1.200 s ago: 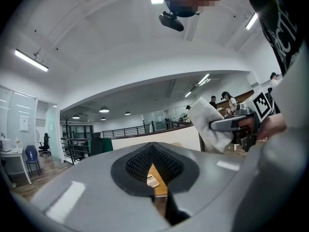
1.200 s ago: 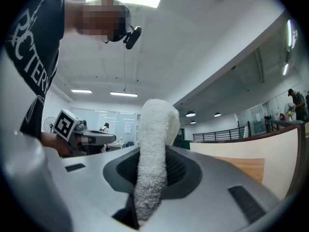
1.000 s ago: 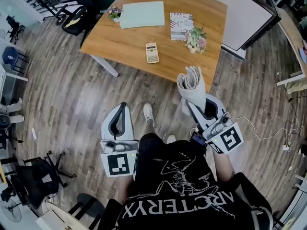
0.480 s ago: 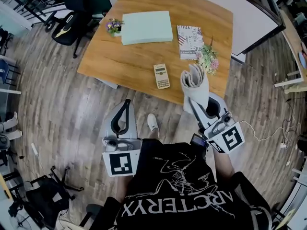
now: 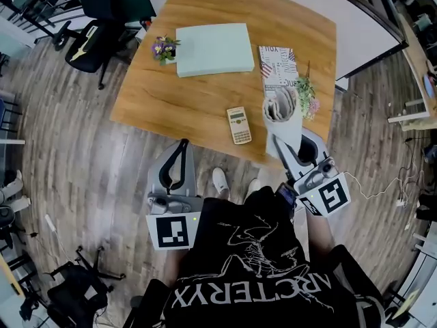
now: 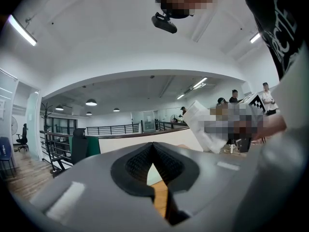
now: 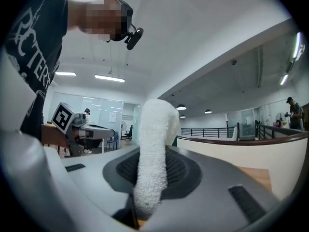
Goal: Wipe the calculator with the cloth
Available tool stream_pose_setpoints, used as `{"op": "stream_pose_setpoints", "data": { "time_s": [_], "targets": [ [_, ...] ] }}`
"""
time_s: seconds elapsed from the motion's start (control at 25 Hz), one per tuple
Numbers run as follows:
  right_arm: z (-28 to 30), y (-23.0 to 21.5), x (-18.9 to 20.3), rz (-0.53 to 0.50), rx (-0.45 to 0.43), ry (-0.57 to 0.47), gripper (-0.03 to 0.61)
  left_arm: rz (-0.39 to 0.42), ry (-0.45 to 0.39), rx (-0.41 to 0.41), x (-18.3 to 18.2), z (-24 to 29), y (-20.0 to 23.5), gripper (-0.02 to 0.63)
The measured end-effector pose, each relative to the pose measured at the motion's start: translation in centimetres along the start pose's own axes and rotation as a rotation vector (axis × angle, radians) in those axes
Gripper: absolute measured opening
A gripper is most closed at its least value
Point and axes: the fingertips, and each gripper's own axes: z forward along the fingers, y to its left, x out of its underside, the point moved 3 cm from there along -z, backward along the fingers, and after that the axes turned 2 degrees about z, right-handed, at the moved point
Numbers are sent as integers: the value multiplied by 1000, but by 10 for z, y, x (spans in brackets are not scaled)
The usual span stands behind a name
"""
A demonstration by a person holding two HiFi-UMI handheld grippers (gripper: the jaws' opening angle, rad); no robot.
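One calculator (image 5: 239,125) lies near the front edge of the wooden tabletop (image 5: 177,108), centre frame. Just to its right, the right gripper (image 5: 281,142) clenches a rolled white cloth (image 5: 281,111) upright. The left gripper (image 5: 181,149), lower left, is closed on nothing.

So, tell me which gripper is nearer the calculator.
Right. The right gripper, shut on the cloth, is just right of the calculator; the left gripper hangs nearer the person, off the table.

Open office — wooden desk (image 5: 198,108), swivel chair (image 5: 92,43), ceiling lights (image 6: 92,102)
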Motion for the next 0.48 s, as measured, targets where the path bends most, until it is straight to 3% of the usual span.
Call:
{"op": "stream_pose_setpoints", "data": {
  "time_s": [0.2,0.48],
  "targets": [
    [14,-17,15,-84,-45,67,92,-4,13,-16,-1,13,-3,9],
    [36,-34,49,-257,-184,223,92,4,33,-82,-5,18,-11,9]
  ]
}}
